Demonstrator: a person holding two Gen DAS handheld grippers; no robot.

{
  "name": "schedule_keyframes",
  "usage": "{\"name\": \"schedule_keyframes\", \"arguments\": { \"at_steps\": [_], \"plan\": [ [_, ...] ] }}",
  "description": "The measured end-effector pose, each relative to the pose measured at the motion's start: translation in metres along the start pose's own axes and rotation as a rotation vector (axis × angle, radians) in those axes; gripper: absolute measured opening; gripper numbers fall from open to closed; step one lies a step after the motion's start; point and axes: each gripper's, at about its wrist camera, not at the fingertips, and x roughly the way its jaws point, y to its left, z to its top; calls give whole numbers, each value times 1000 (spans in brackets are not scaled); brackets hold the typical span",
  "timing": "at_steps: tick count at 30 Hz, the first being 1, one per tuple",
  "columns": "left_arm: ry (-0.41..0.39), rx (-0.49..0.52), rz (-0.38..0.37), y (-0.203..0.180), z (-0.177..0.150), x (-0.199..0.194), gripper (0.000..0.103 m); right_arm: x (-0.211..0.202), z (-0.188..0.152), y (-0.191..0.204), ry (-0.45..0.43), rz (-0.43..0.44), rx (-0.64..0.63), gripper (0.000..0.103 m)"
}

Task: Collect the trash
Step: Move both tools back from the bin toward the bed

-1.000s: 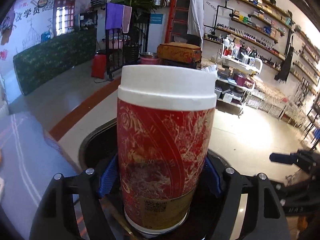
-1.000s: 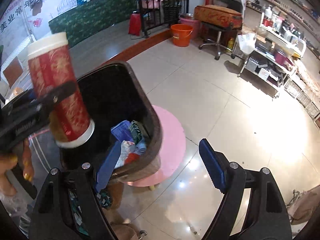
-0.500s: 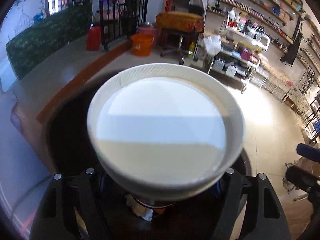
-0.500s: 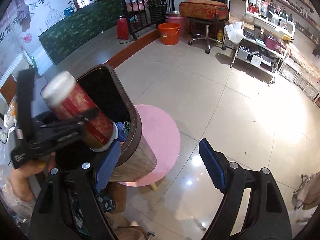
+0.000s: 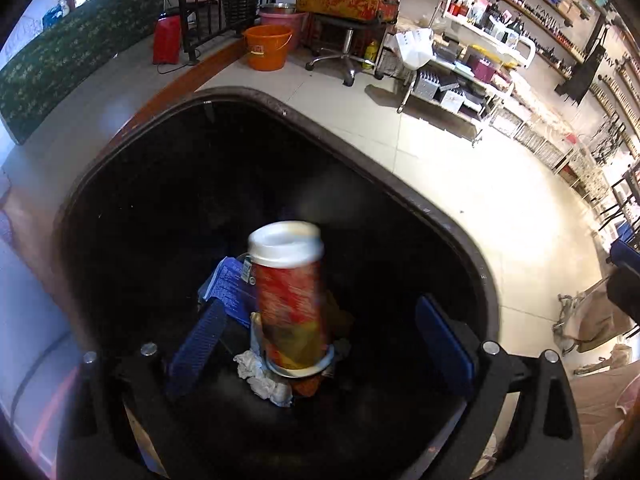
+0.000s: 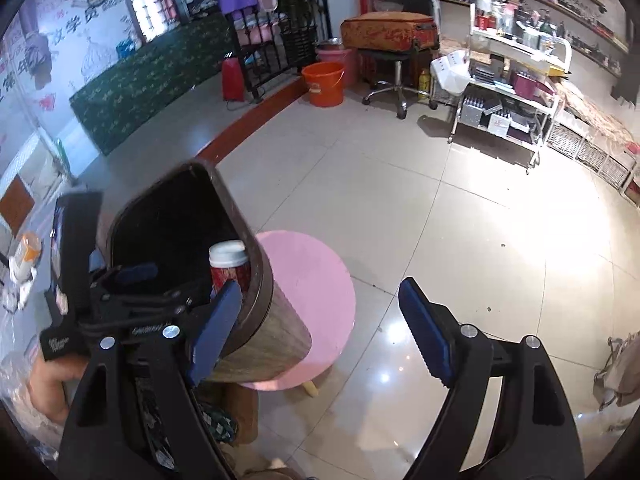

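Observation:
A red patterned cup with a white lid [image 5: 290, 300] stands inside the dark trash bin [image 5: 404, 196], blurred, on crumpled paper and a blue wrapper [image 5: 228, 292]. My left gripper [image 5: 316, 340] is open above the bin's mouth, its blue pads apart and free of the cup. In the right wrist view the cup [image 6: 229, 266] shows inside the bin [image 6: 260, 320], with the left gripper [image 6: 132, 292] over it. My right gripper [image 6: 320, 332] is open and empty beside the bin.
The bin stands on a pink round stool [image 6: 316, 296] on a tiled floor. An orange bucket [image 6: 323, 83], a swivel stool with a cushion [image 6: 390, 36] and a white shelf cart [image 6: 516, 92] stand farther back. A green-covered counter [image 6: 148, 80] lies at the far left.
My left gripper tilted down over the bin, opened and let go of the red cup, which dropped into the bin. My right gripper stayed open and shifted slightly.

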Motion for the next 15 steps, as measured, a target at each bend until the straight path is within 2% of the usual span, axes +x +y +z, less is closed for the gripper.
{"name": "schedule_keyframes", "arguments": {
  "at_steps": [7,15],
  "plan": [
    [-115,-49,-25,0,-4,-46,95,-1,2,1,-12,7,40,85],
    [-253,-97,38,10,-29,-111,98,3,0,35,0,79,-4,88]
  ]
}}
